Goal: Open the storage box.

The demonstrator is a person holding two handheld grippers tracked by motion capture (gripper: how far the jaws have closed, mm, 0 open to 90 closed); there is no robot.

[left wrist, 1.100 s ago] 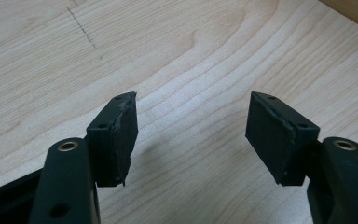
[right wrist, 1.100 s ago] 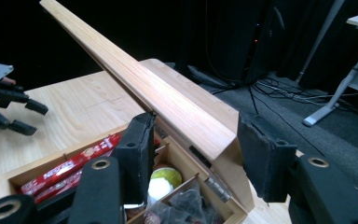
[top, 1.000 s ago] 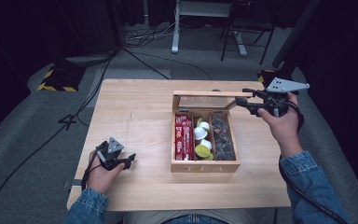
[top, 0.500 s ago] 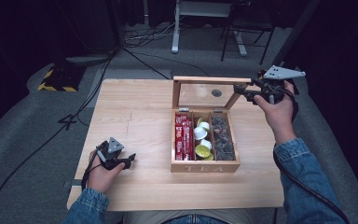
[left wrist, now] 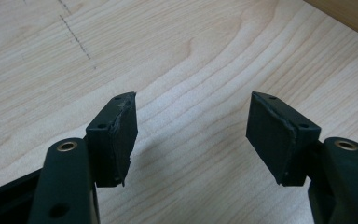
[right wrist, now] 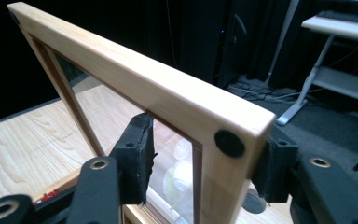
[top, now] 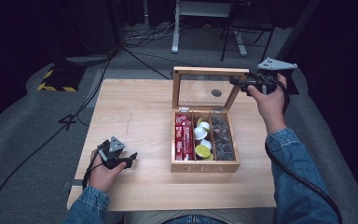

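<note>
Right tool (top: 237, 82) straddles raised glass lid (top: 205, 88) of tea box (top: 205, 165), jaws just widening, left pad clear; left tool (top: 131, 157) spread, resting on near-left worktop (top: 135, 112).

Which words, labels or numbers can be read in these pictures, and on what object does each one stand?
"TEA": on the front wall of the wooden box, in the high view.
Red packets in the left compartment of the box: they carry white print, too small and blurred to read.
Capsules in the middle compartment and the dark items in the right one: no readable text.
</note>
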